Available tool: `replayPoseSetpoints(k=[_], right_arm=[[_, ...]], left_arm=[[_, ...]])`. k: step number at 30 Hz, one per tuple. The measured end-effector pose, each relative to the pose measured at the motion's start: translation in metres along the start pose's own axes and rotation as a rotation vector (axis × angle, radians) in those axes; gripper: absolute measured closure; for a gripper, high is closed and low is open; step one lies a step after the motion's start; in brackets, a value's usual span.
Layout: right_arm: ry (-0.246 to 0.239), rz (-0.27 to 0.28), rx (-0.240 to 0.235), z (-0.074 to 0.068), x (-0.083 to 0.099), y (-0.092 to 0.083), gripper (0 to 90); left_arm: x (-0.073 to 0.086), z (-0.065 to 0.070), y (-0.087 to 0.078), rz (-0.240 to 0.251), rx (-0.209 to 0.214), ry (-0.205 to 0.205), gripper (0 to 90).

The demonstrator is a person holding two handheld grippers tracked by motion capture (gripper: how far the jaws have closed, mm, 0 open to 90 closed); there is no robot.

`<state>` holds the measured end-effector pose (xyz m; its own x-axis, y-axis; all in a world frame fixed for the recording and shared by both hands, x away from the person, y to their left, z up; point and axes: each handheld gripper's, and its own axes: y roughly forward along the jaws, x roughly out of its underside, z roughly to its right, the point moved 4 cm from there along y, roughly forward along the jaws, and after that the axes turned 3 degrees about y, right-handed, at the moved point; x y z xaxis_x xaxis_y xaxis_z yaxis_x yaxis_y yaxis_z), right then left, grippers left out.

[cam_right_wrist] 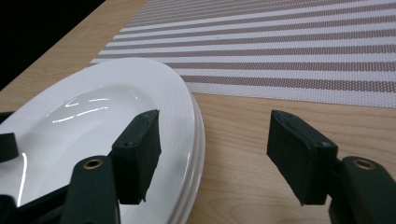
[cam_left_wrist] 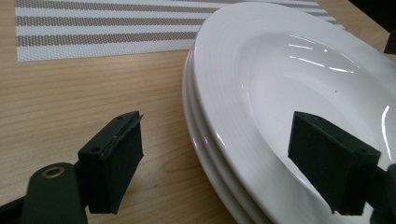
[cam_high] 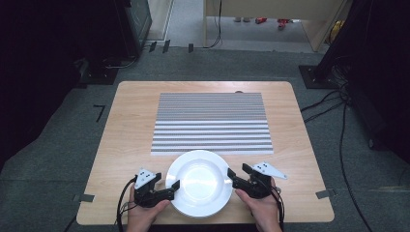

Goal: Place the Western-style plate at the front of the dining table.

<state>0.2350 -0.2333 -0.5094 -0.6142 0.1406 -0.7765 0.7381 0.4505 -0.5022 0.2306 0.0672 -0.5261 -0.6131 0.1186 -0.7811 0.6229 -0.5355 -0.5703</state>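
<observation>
A stack of white plates (cam_high: 199,182) is seen at the near edge of the wooden desk (cam_high: 130,121), just in front of a striped placemat (cam_high: 212,123), which it slightly overlaps. The left tongs (cam_high: 175,187) are held apart, straddling the left rim of the plates (cam_left_wrist: 261,116). The right tongs (cam_high: 231,176) are likewise held apart, one jaw over the right rim (cam_right_wrist: 140,107), the other over bare wood.

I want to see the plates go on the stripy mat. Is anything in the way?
Nothing visible is. The stacked white plates sit at the near table edge, touching the striped placemat's near edge. The mat looks bare. The left claw and right claw are open around the plates' rims.
</observation>
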Motion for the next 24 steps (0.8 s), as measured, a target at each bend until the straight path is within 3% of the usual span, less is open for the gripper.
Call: replayPoseSetpoints(k=[7, 8, 12, 14, 15, 17, 24], right_arm=[[0.019, -0.037, 0.002, -0.004, -0.002, 0.002, 49.9], [0.077, -0.069, -0.033, -0.008, 0.000, 0.004, 54.4], [0.124, -0.095, -0.044, -0.014, 0.001, 0.008, 59.9], [0.134, -0.090, -0.046, -0.015, 0.001, 0.009, 61.3], [0.125, -0.058, -0.048, -0.013, 0.001, 0.011, 67.1], [0.122, -0.035, -0.040, -0.009, 0.002, 0.010, 69.8], [0.103, 0.019, -0.057, -0.006, 0.005, 0.006, 73.0]], left_arm=[[0.000, -0.001, 0.000, 0.001, -0.004, -0.003, 27.2], [0.000, 0.000, 0.000, 0.003, 0.005, -0.006, 29.6], [0.001, 0.002, 0.000, 0.010, 0.026, -0.003, 37.1], [0.001, 0.003, 0.000, 0.012, 0.030, -0.002, 40.7], [0.001, 0.003, 0.000, 0.013, 0.036, -0.001, 42.3], [0.001, 0.004, -0.001, 0.014, 0.045, 0.007, 44.0], [0.001, 0.002, -0.003, 0.020, 0.060, 0.003, 45.4]])
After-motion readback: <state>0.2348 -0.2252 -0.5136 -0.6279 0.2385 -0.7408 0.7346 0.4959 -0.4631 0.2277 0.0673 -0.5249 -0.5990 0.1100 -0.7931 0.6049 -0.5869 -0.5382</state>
